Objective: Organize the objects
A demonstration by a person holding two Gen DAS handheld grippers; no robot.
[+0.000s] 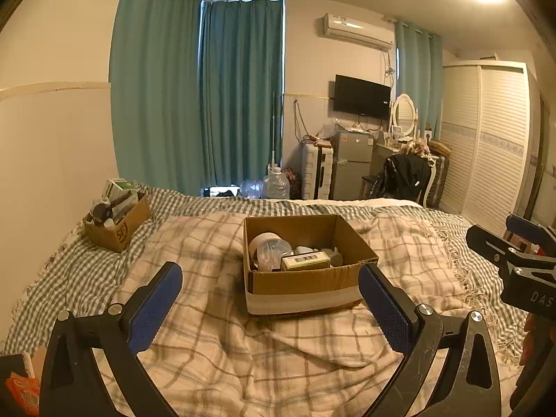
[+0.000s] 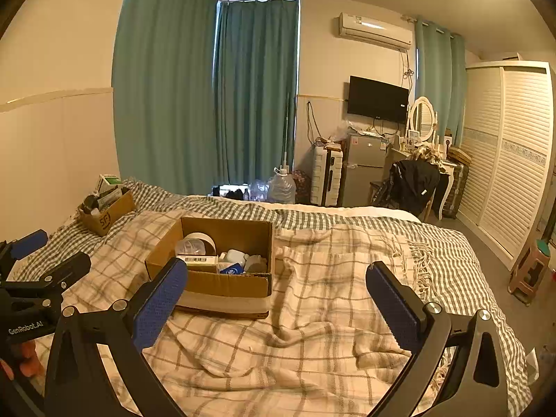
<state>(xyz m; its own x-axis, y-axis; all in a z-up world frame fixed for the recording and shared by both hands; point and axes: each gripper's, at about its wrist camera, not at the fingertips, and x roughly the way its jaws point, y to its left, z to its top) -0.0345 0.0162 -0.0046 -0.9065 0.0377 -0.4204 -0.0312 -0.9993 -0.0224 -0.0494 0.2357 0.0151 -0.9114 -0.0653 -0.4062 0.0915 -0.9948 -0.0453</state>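
Note:
An open cardboard box [image 1: 302, 283] [image 2: 226, 285] rests on the plaid blanket in the middle of the bed. Inside lie a roll of tape [image 1: 261, 241], a clear round tub [image 1: 272, 252], a small barcoded carton [image 1: 305, 261] [image 2: 196, 260] and other small items. A second, smaller cardboard box [image 1: 116, 224] [image 2: 104, 213] full of items stands at the bed's far left by the wall. My left gripper [image 1: 270, 300] hangs open just in front of the central box, holding nothing. My right gripper [image 2: 276, 295] is open and holds nothing, over the blanket to the right of that box.
The plaid blanket [image 2: 312, 330] lies rumpled over a checked bedspread [image 1: 87, 271]. Beyond the bed are teal curtains [image 1: 208, 104], water jugs [image 1: 276, 184], a suitcase, a small fridge [image 1: 352, 163], a chair with a black jacket [image 1: 406, 177] and a white wardrobe [image 2: 510, 153]. A stool [image 2: 530, 271] stands at right.

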